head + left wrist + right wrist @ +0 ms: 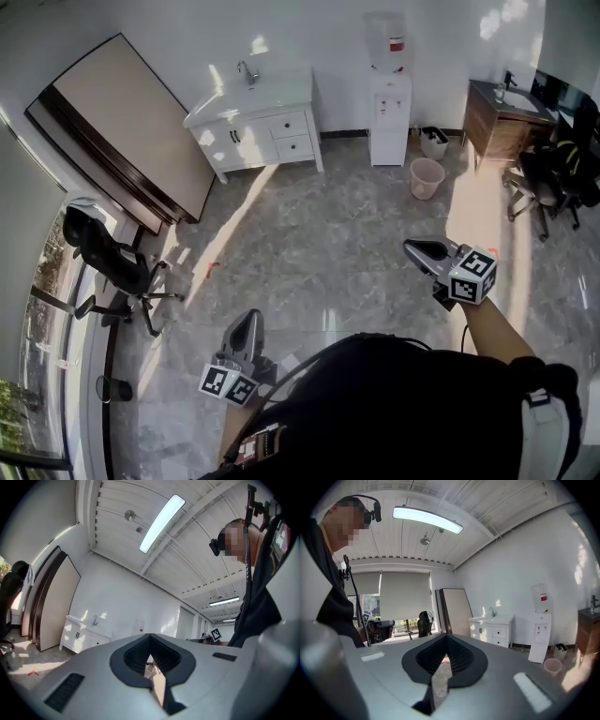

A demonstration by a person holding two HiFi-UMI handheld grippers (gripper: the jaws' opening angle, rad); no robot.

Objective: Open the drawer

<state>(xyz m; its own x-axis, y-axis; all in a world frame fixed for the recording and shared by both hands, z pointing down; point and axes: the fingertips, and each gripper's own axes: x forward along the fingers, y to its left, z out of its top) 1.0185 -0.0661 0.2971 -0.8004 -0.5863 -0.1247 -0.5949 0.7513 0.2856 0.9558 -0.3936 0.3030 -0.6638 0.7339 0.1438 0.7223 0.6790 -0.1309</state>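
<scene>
At the far left a large beige board in a dark frame (122,131) leans against the white wall, and nearer, by the window, stands a black office chair on castors (108,262). Right of the chair, near the person's dark-clad body, the left gripper (249,319) is held over the grey marbled tile floor (328,244); in its own view the jaws are closed together with nothing between them. Far across the floor, against the back wall, stands a white vanity cabinet with a basin and chrome tap (225,111). Its left half has a pair of doors, and its right half carries two white drawers with dark handles (292,135), stacked one above the other, both closed flush with the cabinet front. The drawers are well apart from both grippers. Right of the cabinet stands a white water dispenser with a bottle on top (389,112), and near its foot are a pale pink round waste bin (427,178) and a smaller white bin (434,142). Nearer, right of centre, the right gripper (414,247) is held out over the floor, its jaws likewise together and empty. At the far right stands a brown wooden cabinet with a basin (497,117), with black chairs (553,178) just beside it.
</scene>
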